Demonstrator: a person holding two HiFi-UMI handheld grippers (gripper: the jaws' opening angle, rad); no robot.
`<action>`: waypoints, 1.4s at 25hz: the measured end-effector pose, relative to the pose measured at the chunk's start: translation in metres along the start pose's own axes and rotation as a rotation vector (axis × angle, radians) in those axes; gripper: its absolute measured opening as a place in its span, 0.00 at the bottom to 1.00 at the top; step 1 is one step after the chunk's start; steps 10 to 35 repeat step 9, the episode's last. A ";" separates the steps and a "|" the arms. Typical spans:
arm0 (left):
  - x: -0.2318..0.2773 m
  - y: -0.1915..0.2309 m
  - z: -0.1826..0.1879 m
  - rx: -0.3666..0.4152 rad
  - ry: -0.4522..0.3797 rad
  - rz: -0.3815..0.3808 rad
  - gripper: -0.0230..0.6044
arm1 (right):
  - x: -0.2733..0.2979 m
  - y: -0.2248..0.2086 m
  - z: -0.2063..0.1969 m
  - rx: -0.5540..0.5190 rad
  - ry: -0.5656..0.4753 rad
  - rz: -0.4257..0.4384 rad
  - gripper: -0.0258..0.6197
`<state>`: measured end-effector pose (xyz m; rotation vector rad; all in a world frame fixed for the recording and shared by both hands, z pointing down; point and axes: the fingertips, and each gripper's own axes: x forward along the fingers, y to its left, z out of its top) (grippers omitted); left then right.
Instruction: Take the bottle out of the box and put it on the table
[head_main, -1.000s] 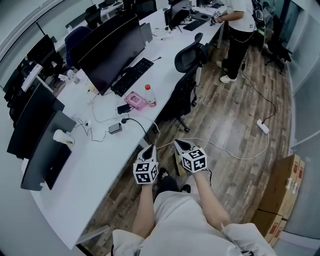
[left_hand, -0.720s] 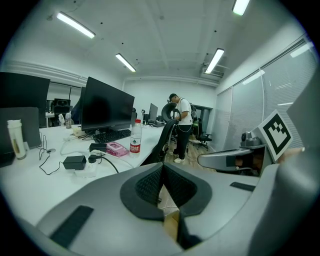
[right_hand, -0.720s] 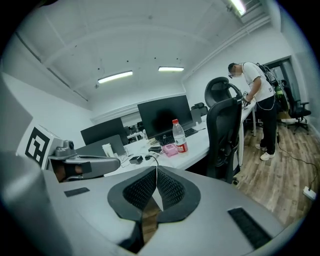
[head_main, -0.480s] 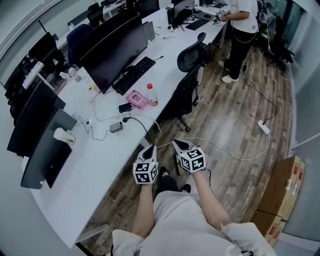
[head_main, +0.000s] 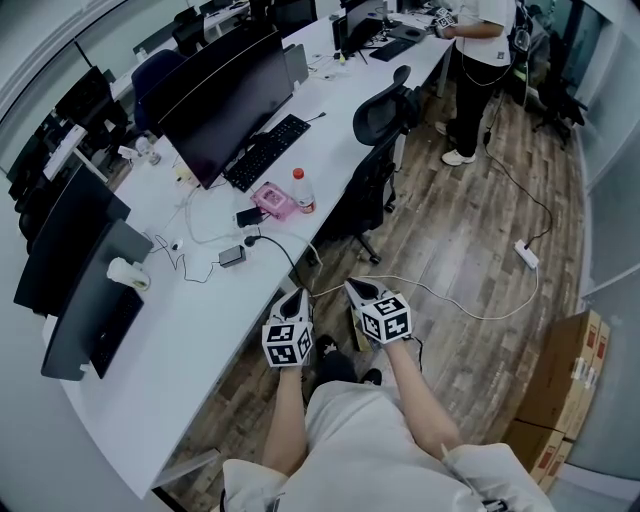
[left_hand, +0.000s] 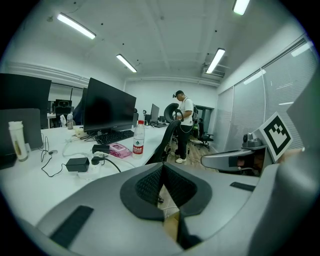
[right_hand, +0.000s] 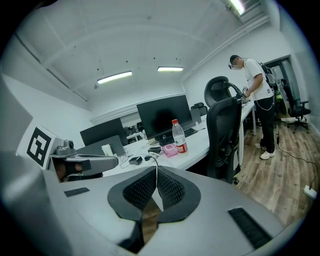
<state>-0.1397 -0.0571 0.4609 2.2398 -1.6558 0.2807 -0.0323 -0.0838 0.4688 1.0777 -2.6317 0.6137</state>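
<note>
A clear plastic bottle (head_main: 298, 188) with a red cap and red label stands upright on the long white table (head_main: 200, 300), next to a small pink box (head_main: 272, 200). It shows again as the bottle (left_hand: 138, 138) in the left gripper view and the bottle (right_hand: 178, 136) in the right gripper view. My left gripper (head_main: 296, 297) and right gripper (head_main: 353, 287) hover side by side off the table's near edge, well short of the bottle. Both are shut with nothing between the pads, left gripper (left_hand: 162, 167) and right gripper (right_hand: 156, 170) alike. A small cardboard box (head_main: 357, 328) sits on the floor under the right gripper, mostly hidden.
A black monitor (head_main: 225, 105), a keyboard (head_main: 265, 152), chargers and cables crowd the table behind the bottle. A black office chair (head_main: 380, 120) stands at the table's edge. A person (head_main: 480, 60) stands at the far end. A power strip (head_main: 525, 253) lies on the wooden floor; large cartons (head_main: 565, 385) stand at right.
</note>
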 end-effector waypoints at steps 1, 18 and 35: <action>0.000 0.001 0.000 -0.001 0.002 0.002 0.06 | 0.000 0.000 0.000 -0.001 0.002 0.000 0.10; -0.002 0.004 -0.004 0.002 0.012 0.003 0.06 | 0.004 0.006 -0.004 -0.017 0.011 0.009 0.10; -0.002 0.004 -0.004 0.002 0.012 0.003 0.06 | 0.004 0.006 -0.004 -0.017 0.011 0.009 0.10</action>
